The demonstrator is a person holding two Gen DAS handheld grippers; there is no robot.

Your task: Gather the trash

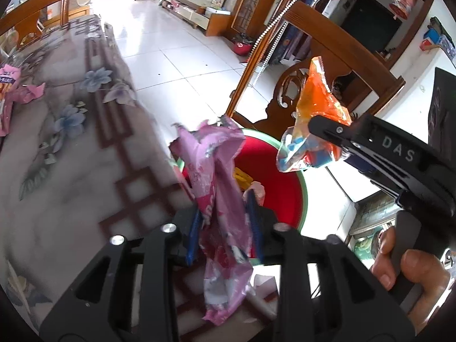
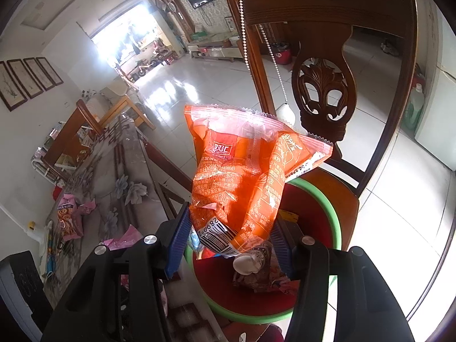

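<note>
Both grippers point downward, each with a wrapper between its jaws.

The left gripper (image 1: 225, 225) has its blue pads (image 1: 254, 222) apart, and a pink wrapper (image 1: 219, 188) hangs loosely between them. The right gripper (image 2: 230, 242) points steeply down and pinches an orange wrapper (image 2: 245, 171) at its lower end. A hand (image 1: 410, 268) wraps around the right gripper's handle.

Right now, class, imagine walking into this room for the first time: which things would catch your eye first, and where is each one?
The crinkled orange plastic snack wrapper stands out first, gripped between the right gripper's blue pads above the round red basin with a green rim on the wooden chair. Next, the pink plastic wrapper hangs between the left gripper's fingers at the flowered table's edge.
</note>
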